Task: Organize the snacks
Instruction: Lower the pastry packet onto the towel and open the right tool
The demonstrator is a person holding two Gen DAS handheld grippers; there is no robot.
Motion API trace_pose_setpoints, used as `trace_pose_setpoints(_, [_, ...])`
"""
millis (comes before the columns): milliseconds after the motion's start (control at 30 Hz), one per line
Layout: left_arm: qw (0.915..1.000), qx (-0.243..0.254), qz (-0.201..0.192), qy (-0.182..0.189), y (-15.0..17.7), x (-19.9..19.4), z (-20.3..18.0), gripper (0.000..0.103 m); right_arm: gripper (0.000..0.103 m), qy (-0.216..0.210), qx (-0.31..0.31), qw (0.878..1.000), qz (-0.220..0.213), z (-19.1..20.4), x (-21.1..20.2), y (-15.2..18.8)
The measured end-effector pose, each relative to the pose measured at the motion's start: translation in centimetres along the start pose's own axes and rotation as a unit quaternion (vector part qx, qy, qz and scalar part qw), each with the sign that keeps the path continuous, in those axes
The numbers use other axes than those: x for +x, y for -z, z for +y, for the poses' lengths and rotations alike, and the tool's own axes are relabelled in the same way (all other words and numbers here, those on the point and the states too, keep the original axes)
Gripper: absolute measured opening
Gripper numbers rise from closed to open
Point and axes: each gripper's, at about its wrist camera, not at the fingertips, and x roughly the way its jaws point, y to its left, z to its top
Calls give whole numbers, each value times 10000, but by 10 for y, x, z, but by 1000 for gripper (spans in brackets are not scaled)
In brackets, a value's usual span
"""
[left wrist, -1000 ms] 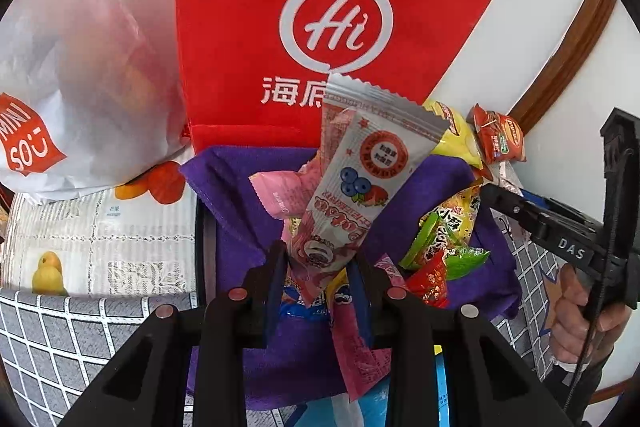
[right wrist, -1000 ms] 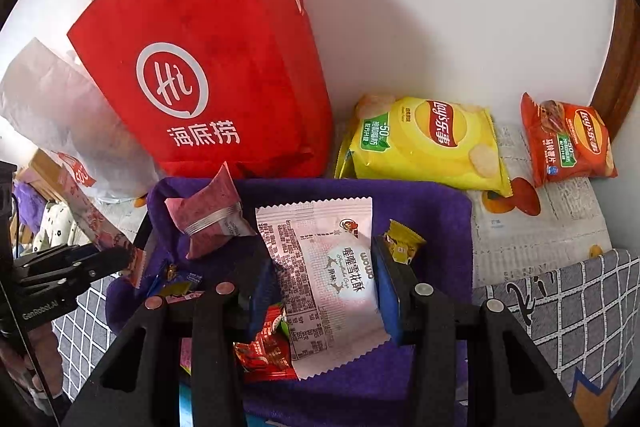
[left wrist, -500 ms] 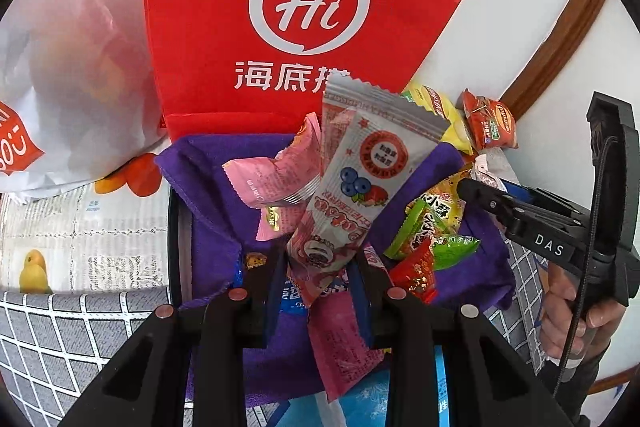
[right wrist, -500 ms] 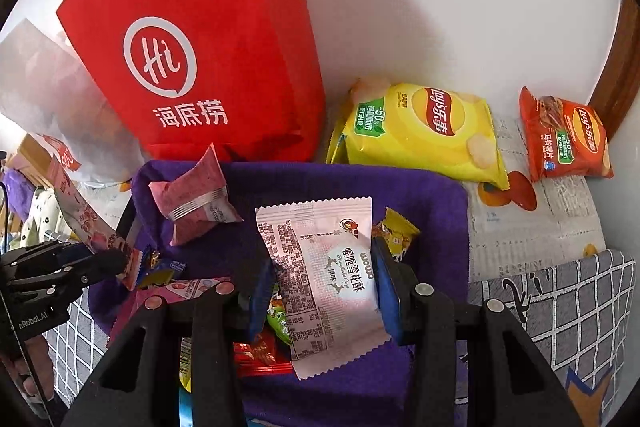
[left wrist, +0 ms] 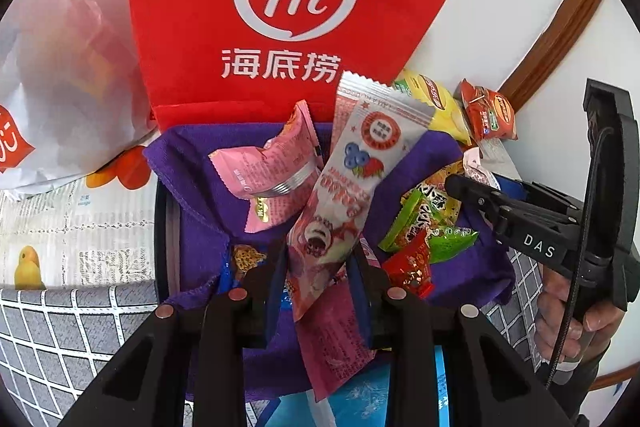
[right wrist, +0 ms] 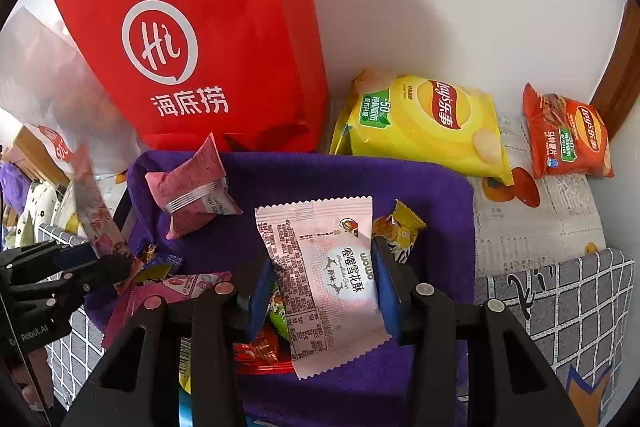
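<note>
My left claw (left wrist: pixel 318 263) tilts steeply down, clamped on a long pink-and-white snack stick (left wrist: pixel 352 187) pointing to 1 o'clock | my right claw (right wrist: pixel 320 279) pitched down likewise, gripping a pale pink nougat packet (right wrist: pixel 320 279) flat over the purple cloth (right wrist: pixel 360 175) | red bag (right wrist: pixel 208 39) at 11 o'clock.

Pretty cramped back there: the tall red fabric bag with the white Hi logo (right wrist: pixel 208 59) stands right against the far edge of the purple cloth (right wrist: pixel 360 171), so no passing that way. The left tool (right wrist: pixel 100 267) sits at the cloth's left edge with a long pink wrapper sticking up. The yellow chip bag (right wrist: pixel 424 123) and the small orange chip bag (right wrist: pixel 568 139) line the wall. Bare purple cloth shows between the crumpled pink packet (right wrist: pixel 192 187) and the right side, and the grey checked cover (right wrist: pixel 560 307) lies open at right.
</note>
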Motion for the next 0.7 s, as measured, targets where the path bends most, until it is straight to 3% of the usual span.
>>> trace_pose_setpoints(700, [9998,149,-93,-95,3,7,-13,29,52,-9,105,9999,-119,-3,-14,-3])
